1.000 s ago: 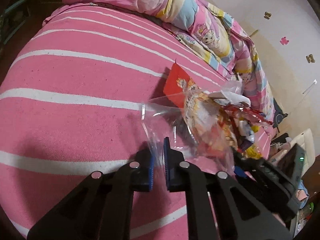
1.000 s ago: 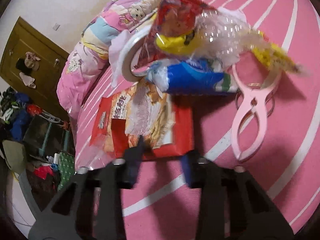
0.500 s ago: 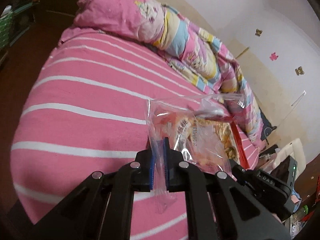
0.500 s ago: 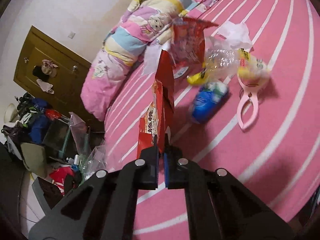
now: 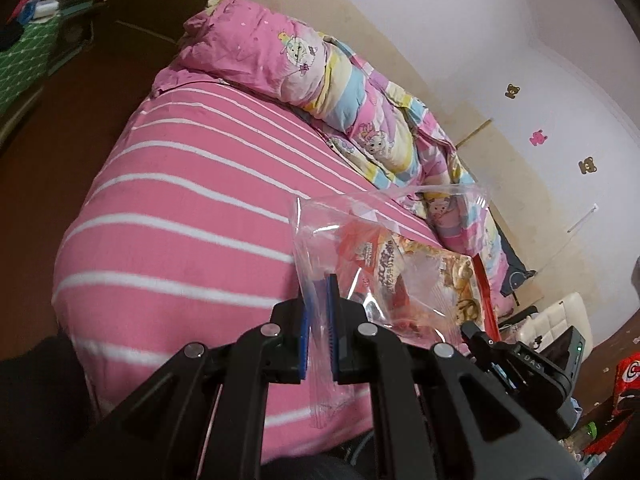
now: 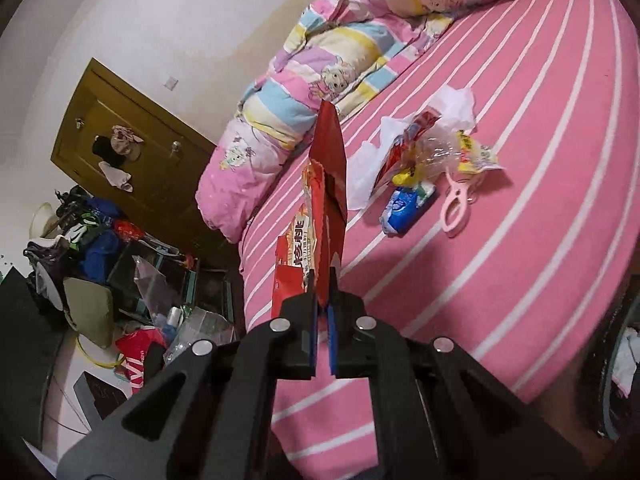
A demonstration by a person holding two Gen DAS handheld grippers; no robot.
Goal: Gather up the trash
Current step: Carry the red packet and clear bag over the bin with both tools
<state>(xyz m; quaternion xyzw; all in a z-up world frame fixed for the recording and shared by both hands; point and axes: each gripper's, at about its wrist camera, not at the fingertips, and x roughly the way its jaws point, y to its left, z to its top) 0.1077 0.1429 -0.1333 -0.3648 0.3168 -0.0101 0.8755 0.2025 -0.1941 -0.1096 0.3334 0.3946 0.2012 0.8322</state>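
Left tongs (image 5: 319, 320) are pinching the edge of a clear plastic bag (image 5: 384, 252), holding it up above the pink striped bed (image 5: 180, 208). Right tongs (image 6: 323, 328) are gripping a red snack wrapper (image 6: 320, 216) upright by its lower edge, well apart from the remaining trash pile (image 6: 424, 160) lying on the bed beside a pink clip (image 6: 454, 210). Through the bag, the wrapper is showing.
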